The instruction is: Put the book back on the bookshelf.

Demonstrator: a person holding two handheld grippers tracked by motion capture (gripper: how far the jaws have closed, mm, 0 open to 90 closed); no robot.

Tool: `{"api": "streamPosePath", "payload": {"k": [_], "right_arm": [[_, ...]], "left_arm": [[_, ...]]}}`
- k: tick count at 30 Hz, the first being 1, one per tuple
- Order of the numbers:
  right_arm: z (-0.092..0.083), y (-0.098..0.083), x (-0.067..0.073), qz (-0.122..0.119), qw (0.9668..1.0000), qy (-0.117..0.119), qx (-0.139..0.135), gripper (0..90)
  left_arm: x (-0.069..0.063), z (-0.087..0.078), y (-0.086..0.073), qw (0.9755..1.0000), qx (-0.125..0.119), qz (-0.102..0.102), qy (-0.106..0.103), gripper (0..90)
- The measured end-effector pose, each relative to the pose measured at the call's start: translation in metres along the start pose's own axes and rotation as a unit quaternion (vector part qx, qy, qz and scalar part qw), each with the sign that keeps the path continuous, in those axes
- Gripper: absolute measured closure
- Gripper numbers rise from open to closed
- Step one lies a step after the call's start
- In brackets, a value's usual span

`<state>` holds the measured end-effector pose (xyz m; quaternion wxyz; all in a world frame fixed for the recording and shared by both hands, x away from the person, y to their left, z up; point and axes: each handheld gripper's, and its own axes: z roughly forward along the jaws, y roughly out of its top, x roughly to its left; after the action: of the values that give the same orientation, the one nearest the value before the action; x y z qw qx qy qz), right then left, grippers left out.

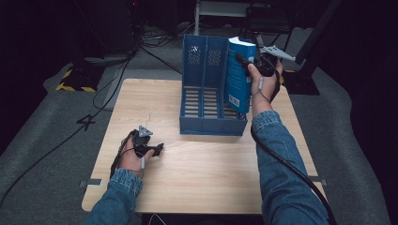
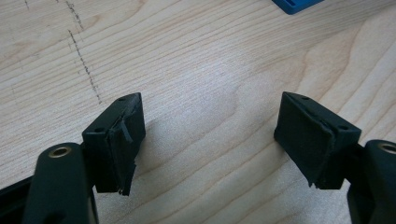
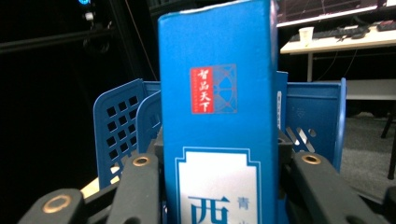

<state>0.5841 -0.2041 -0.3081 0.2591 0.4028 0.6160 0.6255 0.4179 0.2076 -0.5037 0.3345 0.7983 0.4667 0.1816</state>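
On the wooden worktop [image 1: 197, 173], the left hand-held gripper [image 1: 157, 149] rests idle with jaws spread and empty. Further right, the right hand-held gripper [image 1: 244, 63] pinches a blue book [image 1: 239, 75], upright and partly lowered into the blue file rack's [image 1: 204, 93] rightmost slot; seating it and letting go apparently remain.

My right gripper [image 1: 253, 63] clamps a blue book [image 1: 239, 75] upright over the blue file rack's [image 1: 206, 93] rightmost slot; my left gripper [image 1: 152, 149] rests on the table [image 1: 202, 173].
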Motion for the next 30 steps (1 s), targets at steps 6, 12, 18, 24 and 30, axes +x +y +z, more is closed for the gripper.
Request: {"api": "streamPosePath", "payload": {"k": [6, 12, 18, 24, 30], "right_arm": [[0.004, -0.021, 0.004, -0.014, 0.9997, -0.014, -0.013, 59.1], [0.009, -0.045, -0.002, -0.015, 0.9993, -0.027, 0.020, 58.5], [0.000, -0.045, 0.003, -0.039, 0.9978, -0.037, 0.040, 57.3], [-0.011, -0.042, 0.019, -0.056, 0.9908, -0.065, 0.104, 55.4], [-0.007, -0.034, 0.027, -0.048, 0.9849, -0.104, 0.129, 46.7]], "left_arm": [[0.000, 0.000, 0.000, 1.0000, 0.000, -0.002, 0.000, 24.4], [0.000, 0.000, 0.000, 1.0000, 0.000, -0.001, 0.000, 24.5], [-0.001, 0.000, 0.000, 1.0000, -0.001, 0.000, 0.000, 24.6], [-0.001, 0.000, 0.000, 1.0000, -0.001, 0.001, 0.000, 24.8], [-0.001, 0.000, 0.000, 1.0000, -0.001, 0.001, -0.001, 24.8]]}}
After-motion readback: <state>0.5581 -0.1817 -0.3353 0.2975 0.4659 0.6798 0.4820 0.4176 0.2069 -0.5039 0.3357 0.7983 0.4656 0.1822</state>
